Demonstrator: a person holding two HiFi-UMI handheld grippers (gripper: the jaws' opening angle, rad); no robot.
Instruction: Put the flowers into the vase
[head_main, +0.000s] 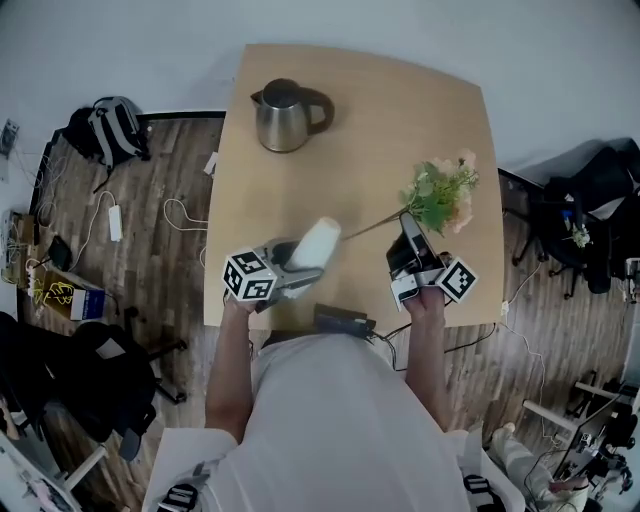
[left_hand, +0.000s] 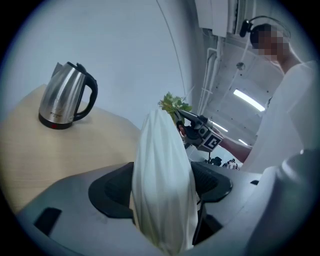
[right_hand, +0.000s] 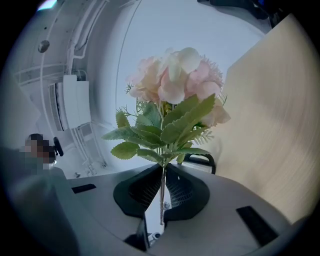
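The white vase (head_main: 314, 247) is up in the air over the near edge of the table (head_main: 380, 150), tipped over. The flowers (head_main: 442, 192) are pink with green leaves, over the table's right side. Their thin stem (head_main: 372, 226) reaches close to the vase's top end.

Person, near edge: white short-sleeved shirt (head_main: 335, 420). Left gripper (head_main: 300, 272) and right gripper (head_main: 405, 222): grey moulded shells, black textured pads (right_hand: 142, 187), each with a cube (head_main: 248, 277) of black-and-white square markers.
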